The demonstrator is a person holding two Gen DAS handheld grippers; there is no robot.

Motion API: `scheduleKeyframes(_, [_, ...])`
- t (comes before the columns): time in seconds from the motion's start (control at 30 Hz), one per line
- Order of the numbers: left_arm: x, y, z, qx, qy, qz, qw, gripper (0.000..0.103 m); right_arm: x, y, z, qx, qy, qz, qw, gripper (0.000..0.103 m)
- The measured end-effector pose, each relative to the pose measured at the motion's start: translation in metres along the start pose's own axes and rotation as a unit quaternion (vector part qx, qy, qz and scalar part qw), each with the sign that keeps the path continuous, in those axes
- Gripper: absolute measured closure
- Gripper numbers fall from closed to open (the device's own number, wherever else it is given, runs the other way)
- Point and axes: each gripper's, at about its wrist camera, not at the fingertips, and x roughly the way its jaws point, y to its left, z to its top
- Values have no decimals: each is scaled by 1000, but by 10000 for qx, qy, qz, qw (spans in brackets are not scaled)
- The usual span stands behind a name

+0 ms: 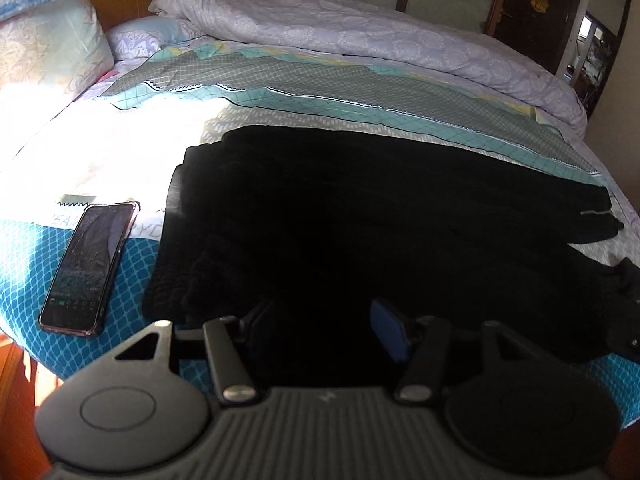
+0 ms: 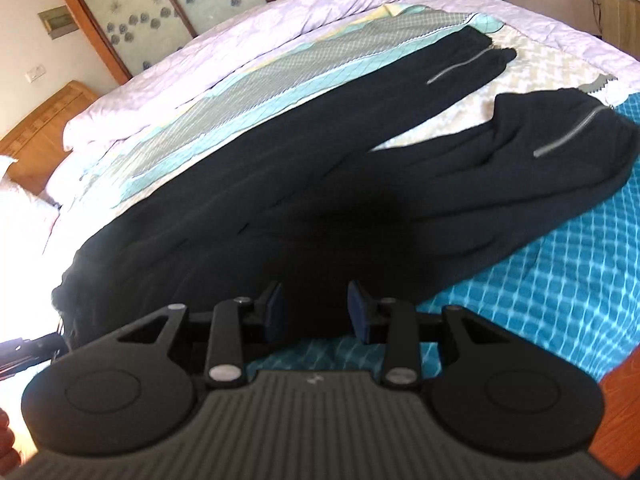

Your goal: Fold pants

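A pair of black pants (image 1: pixel 360 216) lies spread flat on the bed (image 1: pixel 132 264), directly ahead of both grippers and filling most of what each wrist camera sees. The fabric is dark and soft-looking, with long shallow creases running along the legs. In the right wrist view the two legs fork apart beyond the right gripper (image 2: pixel 314 312): the far leg (image 2: pixel 420 80) stretches away up and to the right, the near leg (image 2: pixel 540 160) lies closer and further right, and a wedge of pale patterned bedsheet shows between them. Each leg carries a short grey zipper (image 2: pixel 568 132) near its cuff. The waistband end (image 1: pixel 176 216) sits ahead and to the left of the left gripper (image 1: pixel 324 328), squared off and slightly thicker than the rest. The left gripper's fingers stand apart, with the blue pad (image 1: pixel 390 330) of one finger showing, and they hover low over the near edge of the pants; whether they touch the cloth cannot be told. The right gripper's fingers are also apart, poised at the near hem where the black fabric meets the teal patterned sheet. A phone (image 1: pixel 90 268) in a clear case lies on the bed to the left of the left gripper, just beside the waistband. A rumpled lilac quilt (image 1: pixel 360 40) is heaped along the far side of the bed.
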Motion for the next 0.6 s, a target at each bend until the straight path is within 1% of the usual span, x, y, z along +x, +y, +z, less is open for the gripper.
scheduleKeyframes(0.17, [0, -11, -5, 158, 6, 150, 9998, 49, 4, 3, -1, -141, 36, 71, 9999, 63])
scheduleKeyframes(0.37, [2, -11, -5, 152, 37, 300, 9994, 49, 8, 3, -6, -266, 117, 159, 9995, 63])
scheduleKeyframes(0.6, [5, -13, -4, 290, 32, 466, 9985, 49, 6, -3, -14, -201, 140, 128, 9996, 62])
